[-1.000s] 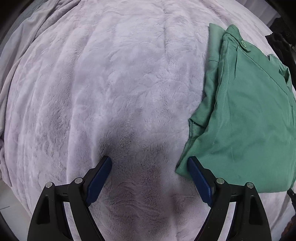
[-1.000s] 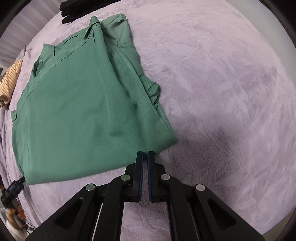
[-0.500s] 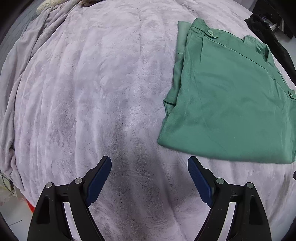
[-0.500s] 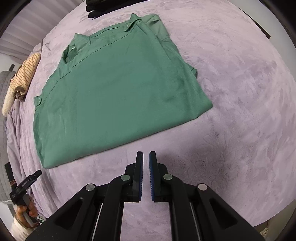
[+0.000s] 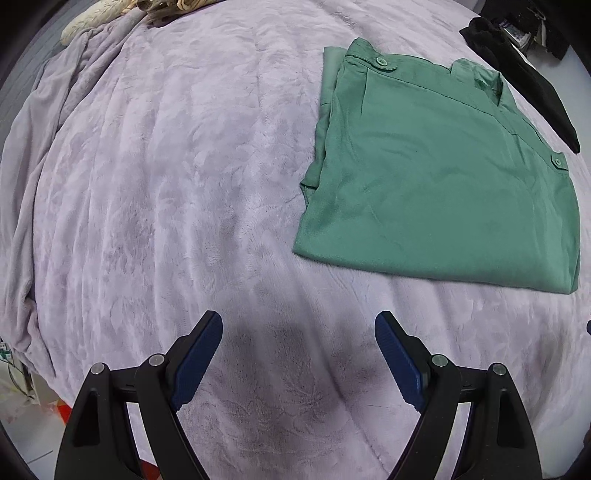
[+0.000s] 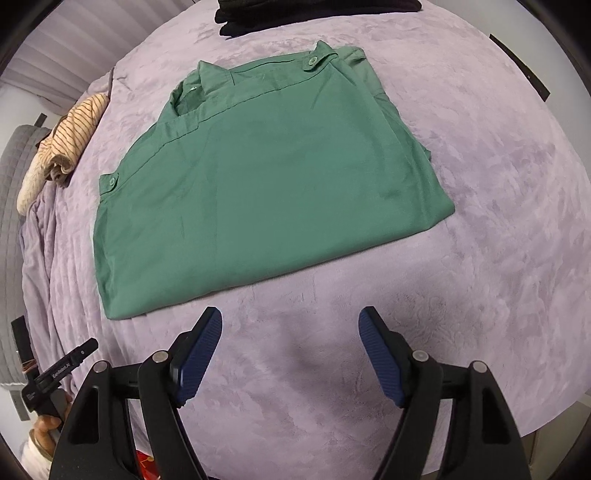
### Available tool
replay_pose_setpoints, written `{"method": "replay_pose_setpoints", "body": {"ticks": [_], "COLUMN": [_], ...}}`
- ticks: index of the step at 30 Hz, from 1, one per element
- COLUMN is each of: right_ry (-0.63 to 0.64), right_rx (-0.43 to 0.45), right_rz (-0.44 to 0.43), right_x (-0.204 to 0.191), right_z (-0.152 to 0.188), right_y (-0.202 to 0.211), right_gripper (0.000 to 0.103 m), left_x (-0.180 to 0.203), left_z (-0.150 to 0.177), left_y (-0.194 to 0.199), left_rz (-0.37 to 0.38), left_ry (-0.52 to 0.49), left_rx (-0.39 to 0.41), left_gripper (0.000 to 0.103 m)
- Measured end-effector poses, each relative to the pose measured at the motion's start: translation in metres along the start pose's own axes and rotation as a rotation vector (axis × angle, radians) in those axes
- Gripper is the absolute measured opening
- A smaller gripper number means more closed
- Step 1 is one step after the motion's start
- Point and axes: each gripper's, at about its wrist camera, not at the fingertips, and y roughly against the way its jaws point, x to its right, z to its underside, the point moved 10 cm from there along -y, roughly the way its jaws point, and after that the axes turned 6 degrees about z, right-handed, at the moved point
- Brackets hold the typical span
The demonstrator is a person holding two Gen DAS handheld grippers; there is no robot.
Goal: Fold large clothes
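1. Fingers first: the right gripper [image 6: 290,325] has just been opening and now stands spread with nothing between its blue pads; the left gripper [image 5: 298,328] is likewise released and empty.
2. The lilac plush blanket [image 5: 166,177] fills both views, the largest thing in frame.
3. The green shirt [image 6: 266,184] lies folded flat on it, at twelve o'clock from the right gripper and two o'clock from the left, well apart from both.
4. Black clothing [image 6: 317,14] sits beyond the collar at twelve; a striped garment [image 6: 70,136] lies at ten.
5. Judged best practice: lift both grippers clear without snagging the near hem, so the fold keeps its square shape.
6. Against a second ago, the shirt appears farther from both grippers, and the right fingers were then clenched.
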Motion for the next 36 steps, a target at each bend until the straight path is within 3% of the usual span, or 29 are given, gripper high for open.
{"method": "replay_pose_setpoints", "body": {"ticks": [3,8,17,18,19,29,36], "right_ry": [0.011,0.035,0.088,0.092,0.095,0.112,0.164], "right_rx": [0.01,0.02,0.036,0.033,0.031,-0.022,-0.081], "right_rz": [0.008,0.042,0.057,0.052,0.047,-0.012,0.042], "right_x": [-0.006,-0.016,-0.04,-0.044,-0.047,-0.073,-0.086], "right_z": [0.003,0.007,0.017,0.018,0.02,0.032,0.038], "right_y": [0.004,0.007,0.008,0.008,0.008,0.003,-0.004], "right_gripper": [0.083,0.099,0.103,0.103,0.103,0.103,0.103], "left_x": [0.004,0.006,0.007,0.006,0.005,0.001,-0.007], "left_z": [0.003,0.006,0.01,0.01,0.009,-0.005,-0.011], "left_y": [0.003,0.002,-0.004,-0.005,-0.005,-0.002,-0.013], "left_rz": [0.007,0.007,0.009,0.003,-0.004,0.004,0.015], "left_ry": [-0.011,-0.043,-0.061,-0.062,-0.063,-0.068,-0.059], "left_rx": [-0.002,-0.003,-0.021,-0.018,-0.018,0.011,-0.009], "left_gripper": [0.086,0.086,0.086,0.088,0.103,0.103,0.103]}}
